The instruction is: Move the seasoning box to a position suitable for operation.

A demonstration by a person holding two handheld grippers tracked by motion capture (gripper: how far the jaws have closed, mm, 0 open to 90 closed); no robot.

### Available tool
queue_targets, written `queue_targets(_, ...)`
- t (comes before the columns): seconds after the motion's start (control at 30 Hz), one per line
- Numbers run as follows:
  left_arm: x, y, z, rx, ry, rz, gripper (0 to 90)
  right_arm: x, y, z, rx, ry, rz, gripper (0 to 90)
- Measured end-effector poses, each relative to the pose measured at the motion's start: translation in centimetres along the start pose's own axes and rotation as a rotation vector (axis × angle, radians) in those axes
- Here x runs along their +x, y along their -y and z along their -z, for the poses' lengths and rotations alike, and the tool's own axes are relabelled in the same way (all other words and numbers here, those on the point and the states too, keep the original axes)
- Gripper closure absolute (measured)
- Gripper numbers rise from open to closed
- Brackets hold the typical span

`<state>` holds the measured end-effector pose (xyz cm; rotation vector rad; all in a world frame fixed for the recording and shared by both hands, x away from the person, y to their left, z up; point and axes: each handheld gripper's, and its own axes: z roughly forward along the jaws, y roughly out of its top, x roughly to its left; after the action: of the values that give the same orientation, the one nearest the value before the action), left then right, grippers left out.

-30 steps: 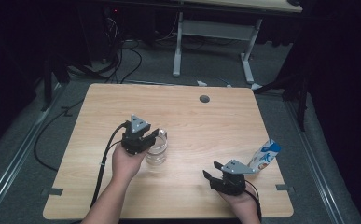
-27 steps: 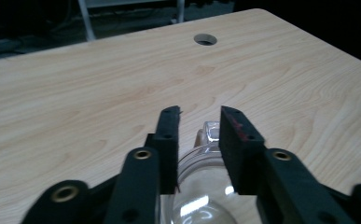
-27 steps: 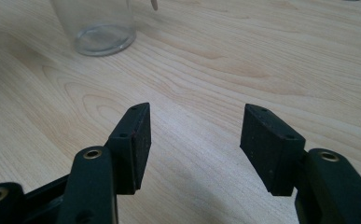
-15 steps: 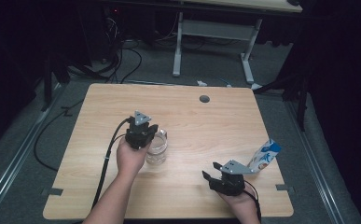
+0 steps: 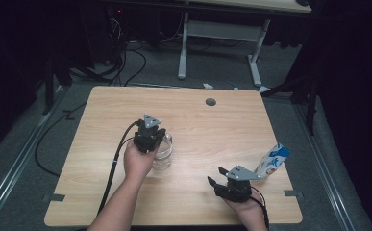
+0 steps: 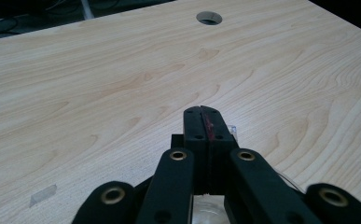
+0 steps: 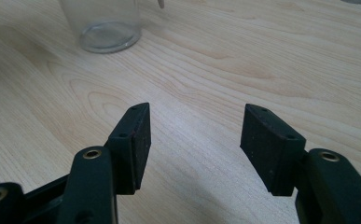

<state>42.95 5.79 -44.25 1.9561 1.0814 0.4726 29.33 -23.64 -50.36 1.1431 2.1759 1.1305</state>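
Bare wooden table [image 5: 198, 130] surrounds the centered glass jar [image 5: 163, 154].

Left tool [image 5: 151, 139] over glass jar [image 5: 163, 155] — right tool [image 5: 221, 183] apart.

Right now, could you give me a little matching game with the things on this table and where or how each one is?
Things:
1. glass jar
2. left gripper
3. right gripper
4. blue and white pouch

States:
A. fingers wide apart over bare wood
B. near the table's right edge
C. clear, standing on the table
D. fingers shut

Pairs: 1-C, 2-D, 3-A, 4-B
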Motion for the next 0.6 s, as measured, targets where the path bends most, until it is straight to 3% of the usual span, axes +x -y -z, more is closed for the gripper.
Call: queue_targets(0.6,-0.49,0.34,0.55,0.011,-0.011,-0.03,90.0,0.29,-0.11,0.01,0.001,-0.004,0.007,43.0)
